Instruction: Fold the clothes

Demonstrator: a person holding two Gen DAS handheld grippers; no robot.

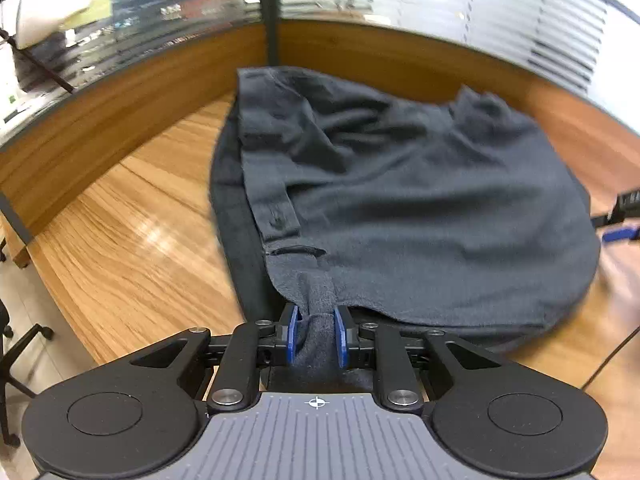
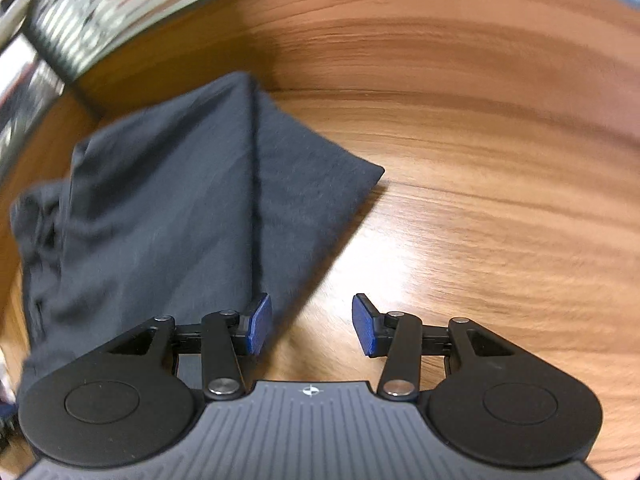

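1. In the left wrist view, a bunched bit of hem on the dark grey shirt [image 1: 400, 184] is being pinched between the blue fingers [image 1: 293, 334] of the left gripper [image 1: 316, 334], at the garment's near edge.
2. In the right wrist view, the fingers [image 2: 258, 322] of the right gripper [image 2: 312, 324] are being held spread, with nothing between them; only bare wood is being framed in the gap, and the left finger is hanging just over the shirt's [image 2: 160, 216] near right edge.
3. The shirt is lying on the wooden counter [image 1: 132, 248], rumpled rather than flat: a strip with a button is showing along its left side, and creases are running across its far half.
4. One part is already being shown doubled over, a straight fold line and a pointed corner being visible in the right wrist view on the counter [image 2: 480, 200].
5. The folding is judged to be at an early to middle stage: one side is gripped, the other is not yet taken.
6. Gripping the right edge, carrying the fold across and smoothing the bundle are judged to be left.
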